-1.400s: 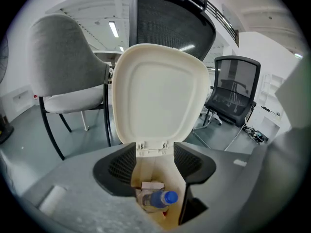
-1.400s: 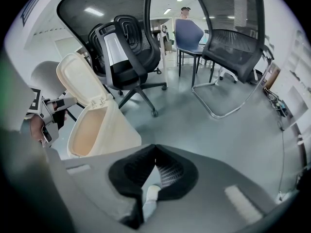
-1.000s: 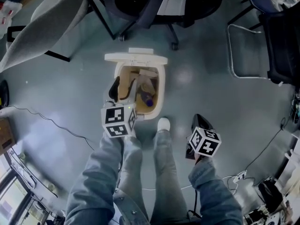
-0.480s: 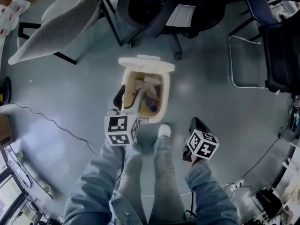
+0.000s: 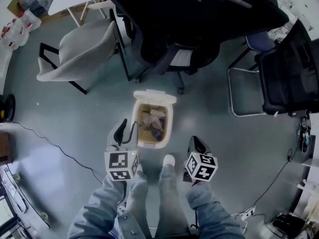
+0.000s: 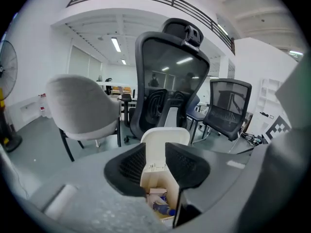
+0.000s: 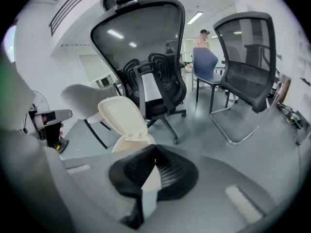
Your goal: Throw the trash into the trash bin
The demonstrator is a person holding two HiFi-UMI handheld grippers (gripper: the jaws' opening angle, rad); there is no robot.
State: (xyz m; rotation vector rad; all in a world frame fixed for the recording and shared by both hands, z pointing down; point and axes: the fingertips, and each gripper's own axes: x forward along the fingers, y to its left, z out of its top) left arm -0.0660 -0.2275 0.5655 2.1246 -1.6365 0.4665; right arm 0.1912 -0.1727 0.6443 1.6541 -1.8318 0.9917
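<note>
– Jaws first: how are they standing?

– On the left gripper (image 6: 154, 152) the jaws are standing partly apart, having just been closing, and they are gripping nothing; the bin is showing through the gap. On the right gripper (image 7: 154, 148) the jaws are meeting at their tips, with nothing caught between them.

– Where is the trash lying?

– The trash (image 5: 151, 122) is lying inside the bin (image 5: 171, 123): pale scraps, with a bluish piece (image 5: 157, 132) toward the near end. The lid (image 5: 155, 96) is standing open at the far end.

– And how are the grippers hanging around it?

– The left one is hovering just beside the bin's near left corner and pointing toward it. The right one is hanging off to the near right, apart from the bin.

– What is sitting around all that?

– The bin is resting on the grey floor (image 5: 75, 113). The person's legs (image 5: 167, 198) are standing at its near end, with a pale shoe (image 5: 169, 160) near the bin's edge. A black chair (image 5: 184, 29) is standing just beyond the lid, a grey chair (image 5: 79, 51) is sitting to the far left, and a mesh chair (image 5: 289, 73) is standing well off to the right. A cable (image 5: 55, 146) is trailing across the floor on the left.
</note>
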